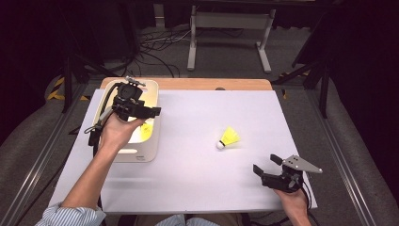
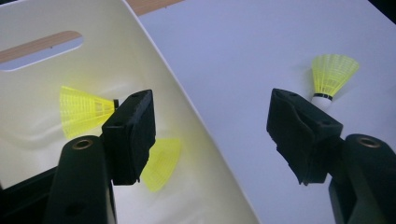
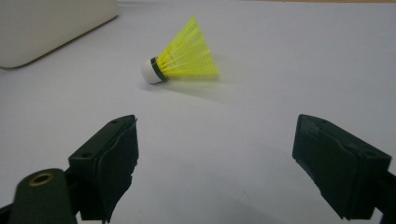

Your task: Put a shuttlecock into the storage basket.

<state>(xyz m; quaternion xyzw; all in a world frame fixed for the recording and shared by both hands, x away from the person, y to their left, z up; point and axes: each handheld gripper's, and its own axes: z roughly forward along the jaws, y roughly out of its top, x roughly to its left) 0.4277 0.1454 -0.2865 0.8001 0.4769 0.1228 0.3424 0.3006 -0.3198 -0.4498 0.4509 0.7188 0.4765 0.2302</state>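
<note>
With the left gripper (image 1: 149,112) spread empty over the cream plastic bin (image 1: 151,141) at left, the spread right gripper (image 3: 215,158) should straddle the yellow feathered shuttlecock's (image 3: 184,53) white cork, mid-frame on the white bench (image 1: 197,179).

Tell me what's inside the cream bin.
Two yellow shuttlecocks lie inside the cream bin. The left gripper covers one's tip and part of the bin floor.
</note>
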